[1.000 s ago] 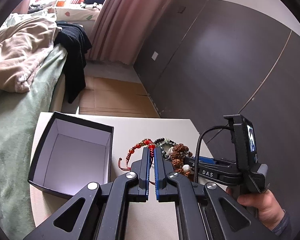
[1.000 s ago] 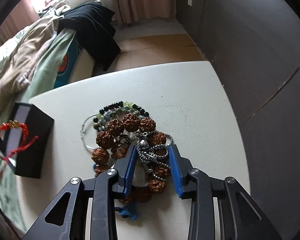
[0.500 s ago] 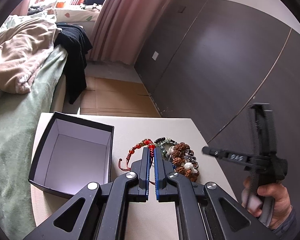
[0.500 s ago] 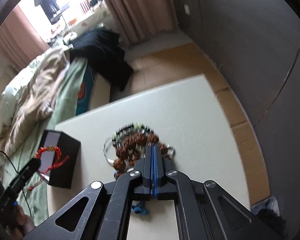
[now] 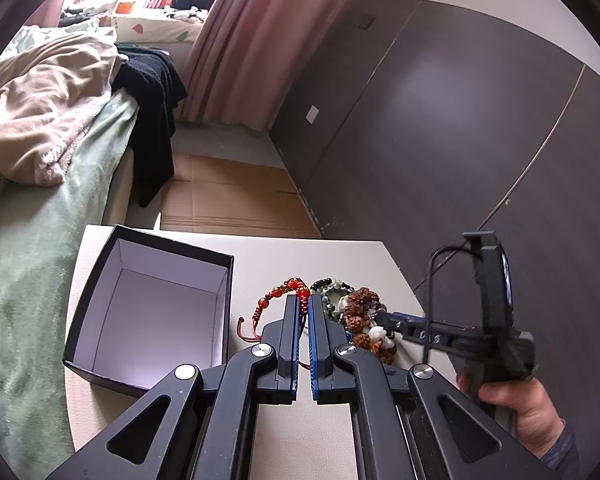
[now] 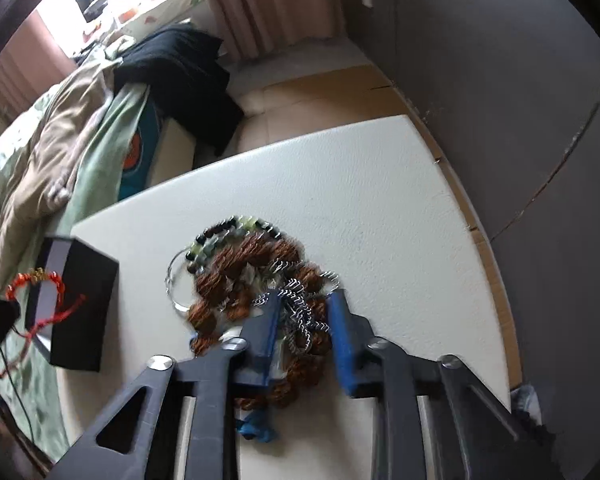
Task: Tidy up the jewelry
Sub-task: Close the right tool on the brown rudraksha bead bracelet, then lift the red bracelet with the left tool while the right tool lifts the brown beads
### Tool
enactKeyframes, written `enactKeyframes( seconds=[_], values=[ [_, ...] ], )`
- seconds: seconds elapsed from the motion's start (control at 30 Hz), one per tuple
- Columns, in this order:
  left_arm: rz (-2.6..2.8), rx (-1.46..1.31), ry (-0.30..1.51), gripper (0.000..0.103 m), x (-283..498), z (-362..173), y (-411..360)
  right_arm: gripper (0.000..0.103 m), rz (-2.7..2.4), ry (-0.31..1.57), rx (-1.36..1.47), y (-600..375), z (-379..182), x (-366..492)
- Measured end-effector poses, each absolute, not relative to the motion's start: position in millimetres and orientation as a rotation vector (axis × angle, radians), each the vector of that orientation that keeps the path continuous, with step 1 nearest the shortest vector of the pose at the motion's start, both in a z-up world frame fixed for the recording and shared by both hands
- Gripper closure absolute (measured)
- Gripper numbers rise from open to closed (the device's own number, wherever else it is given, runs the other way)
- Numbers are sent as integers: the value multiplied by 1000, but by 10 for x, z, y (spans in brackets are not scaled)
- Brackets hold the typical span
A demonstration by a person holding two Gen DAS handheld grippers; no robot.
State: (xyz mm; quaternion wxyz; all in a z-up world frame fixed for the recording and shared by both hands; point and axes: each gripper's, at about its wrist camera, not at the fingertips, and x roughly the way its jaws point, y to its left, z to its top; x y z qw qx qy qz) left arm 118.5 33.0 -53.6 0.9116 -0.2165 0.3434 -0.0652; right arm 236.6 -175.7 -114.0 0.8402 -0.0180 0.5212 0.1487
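Right now the left gripper (image 5: 304,300) is pinched tight on the red bead bracelet (image 5: 284,292), centre of the left wrist view, just right of the open black box (image 5: 148,308). The right gripper (image 6: 304,308), lower centre of its view, has jaws opening w/ the silver chain (image 6: 296,304) between them, over the pile of brown seed beads (image 6: 236,276) on the white table (image 6: 380,200).

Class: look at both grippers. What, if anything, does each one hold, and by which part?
Left gripper: red beaded cord bracelet, pinched at its beaded loop. Right gripper: opening astride a silver chain, gripping nothing.
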Motion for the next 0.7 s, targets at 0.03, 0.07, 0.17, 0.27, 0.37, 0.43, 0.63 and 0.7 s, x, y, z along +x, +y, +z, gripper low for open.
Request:
enactKeyframes(
  seconds=[0.03,0.07,0.17,0.27,0.37,0.43,0.63,0.7],
  values=[
    [-133,-448,707,100,1181,-534,340,86,308,1094,-45,-1761,-1126,2351],
    [-132,-450,706,100,1180,-530,350,95,298,1074,-36,-1796,-1091,2333],
    [-124,-457,710,100,1175,-532,379,98,312,1084,12,-1895,-1086,2350],
    [-120,-451,716,100,1166,-538,377,98,358,1061,94,-1995,-985,2336],
    [-120,-456,707,100,1151,-511,391,98,419,1013,174,-2079,-809,2270],
    [-119,-459,697,100,1144,-489,408,98,446,984,213,-2115,-684,2225],
    [-104,-470,676,100,1095,-434,490,98,528,910,303,-2128,-359,2094],
    [-100,-474,670,100,1079,-415,518,98,560,883,335,-2086,-243,2047]
  ],
)
